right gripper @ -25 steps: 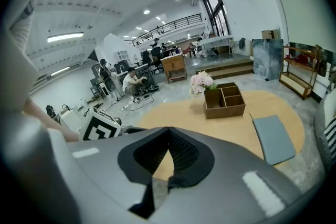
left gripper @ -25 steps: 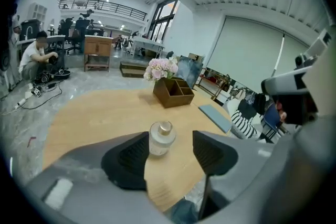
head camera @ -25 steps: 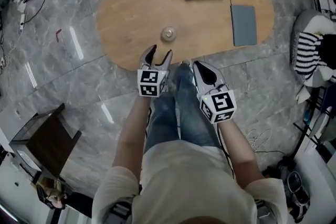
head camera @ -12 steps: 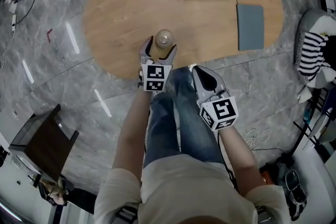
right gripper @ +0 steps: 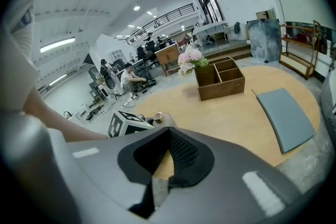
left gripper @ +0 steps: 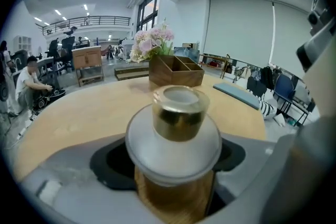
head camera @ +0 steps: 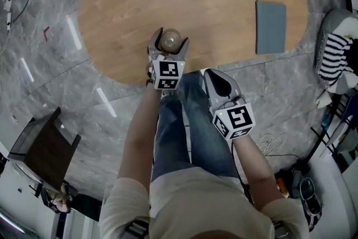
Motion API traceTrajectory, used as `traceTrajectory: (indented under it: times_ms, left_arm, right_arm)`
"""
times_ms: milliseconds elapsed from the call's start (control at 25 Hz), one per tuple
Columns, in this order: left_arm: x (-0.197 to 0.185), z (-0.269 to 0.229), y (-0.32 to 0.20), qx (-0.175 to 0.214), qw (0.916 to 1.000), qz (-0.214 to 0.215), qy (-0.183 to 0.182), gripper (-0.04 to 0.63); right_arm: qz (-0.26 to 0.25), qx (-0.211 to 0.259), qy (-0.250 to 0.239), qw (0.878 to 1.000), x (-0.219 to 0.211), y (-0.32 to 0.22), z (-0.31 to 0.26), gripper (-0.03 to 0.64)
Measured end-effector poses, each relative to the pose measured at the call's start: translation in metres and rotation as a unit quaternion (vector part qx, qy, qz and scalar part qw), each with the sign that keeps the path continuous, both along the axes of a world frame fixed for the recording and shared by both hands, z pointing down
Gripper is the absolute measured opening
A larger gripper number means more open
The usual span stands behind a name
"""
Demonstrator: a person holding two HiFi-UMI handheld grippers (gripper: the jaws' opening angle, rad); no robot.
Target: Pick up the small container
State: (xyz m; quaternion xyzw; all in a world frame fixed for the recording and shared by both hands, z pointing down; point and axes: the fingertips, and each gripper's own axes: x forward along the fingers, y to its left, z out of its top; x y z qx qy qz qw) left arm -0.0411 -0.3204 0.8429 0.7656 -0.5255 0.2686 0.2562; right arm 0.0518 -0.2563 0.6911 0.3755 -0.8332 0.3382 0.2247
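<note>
Left hand-held gripper (head camera: 171,37): jaws just opened wide around small container (left gripper: 177,128), frame centre. Should squeeze slowly, low on body, keeping it upright. Right hand-held gripper (right gripper: 168,139) closed, empty.

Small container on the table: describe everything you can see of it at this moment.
The small container is a squat jar with a frosted white rounded shoulder and a shiny gold cap with a pale top. It stands upright on the wooden table, near the front edge. It sits between the jaws of the left gripper, which have just been opening and stand wide on either side; the pads do not appear to press on it.
</note>
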Motion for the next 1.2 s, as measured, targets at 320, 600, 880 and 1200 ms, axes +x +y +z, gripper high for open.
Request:
traceTrajectory:
  times_ms: [320,600,880,1200]
  left_arm:
    - [-0.002,0.006,-0.004,0.008,0.9997,-0.011,-0.018,0.353]
    - [-0.003,0.007,0.001,-0.021,0.9996,-0.018,-0.001,0.347]
    - [-0.007,-0.016,0.018,-0.023,0.9997,-0.007,-0.001,0.347]
    - [-0.01,-0.064,0.058,-0.017,0.9995,-0.016,0.023,0.347]
  right_arm:
    - [0.011,0.002,-0.005,1.0,0.006,-0.007,0.0,0.0]
    - [0.021,0.009,-0.004,1.0,0.011,-0.005,-0.01,0.0]
    - [0.032,0.026,-0.006,0.999,0.011,0.008,-0.03,0.0]
    - [0.049,0.043,-0.005,0.998,0.001,0.039,-0.059,0.0]
